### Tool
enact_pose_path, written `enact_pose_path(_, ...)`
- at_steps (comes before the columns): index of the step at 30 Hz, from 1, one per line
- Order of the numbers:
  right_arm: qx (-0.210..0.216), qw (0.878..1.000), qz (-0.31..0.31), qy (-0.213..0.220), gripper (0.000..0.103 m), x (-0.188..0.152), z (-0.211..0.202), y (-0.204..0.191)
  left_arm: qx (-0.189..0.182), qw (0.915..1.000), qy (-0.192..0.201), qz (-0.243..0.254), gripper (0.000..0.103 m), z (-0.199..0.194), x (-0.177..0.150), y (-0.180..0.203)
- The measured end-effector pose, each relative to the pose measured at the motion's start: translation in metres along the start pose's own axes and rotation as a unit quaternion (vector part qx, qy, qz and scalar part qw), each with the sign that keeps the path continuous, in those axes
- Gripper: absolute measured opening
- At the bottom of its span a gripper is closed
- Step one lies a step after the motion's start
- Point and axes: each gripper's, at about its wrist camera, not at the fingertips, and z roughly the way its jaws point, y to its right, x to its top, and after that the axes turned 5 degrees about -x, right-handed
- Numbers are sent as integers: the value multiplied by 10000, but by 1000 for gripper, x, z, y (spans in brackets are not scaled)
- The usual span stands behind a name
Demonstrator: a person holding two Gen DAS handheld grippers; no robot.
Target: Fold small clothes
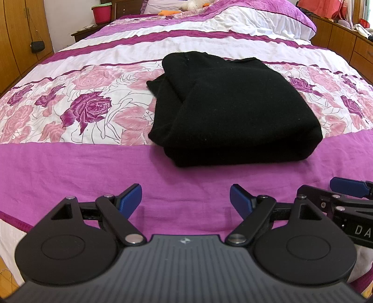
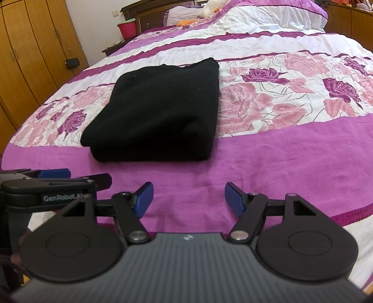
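Bed cover [image 1: 70,167]: biggest thing here by far. Soft cotton-looking spread, plain magenta band nearest the tongs, then a white band printed with pink and purple roses, then purple and white stripes toward 12 o'clock. A few light wrinkles.

Wardrobe [image 1: 14,46]: orange-brown wood doors off at 10 o'clock, with a small black bag [image 1: 37,46] hanging against them.

Sweater [image 1: 233,109]: the black one, soft fuzzy knit, folded into a thick squarish bundle. Sits across the line where the rose band meets the magenta band, at 12 to 1 o'clock from the left tongs and 11 o'clock from the right ones. Near edge is a rounded fold; the left side shows loose stacked layers with one corner poking out.

Bucket [image 1: 101,12]: red plastic with a green rim, way back at 11 o'clock by the headboard.

Left tongs [image 1: 185,200]: black metal arms, blue pads, spread wide with nothing between them, just bare magenta cover. Not touching the sweater, well short of it.

Right tongs [image 2: 188,199]: same build, also apart and empty, slightly narrower gap. Hanging over the magenta band, clear of the sweater. The two pairs sit side by side, each showing at the edge of the other's view.
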Motion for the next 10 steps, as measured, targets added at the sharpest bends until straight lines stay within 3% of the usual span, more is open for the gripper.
enact_pose_path(10,2,10000,5,14,70,0,0,0,-25,10000,8,34,86,-1,-1,1)
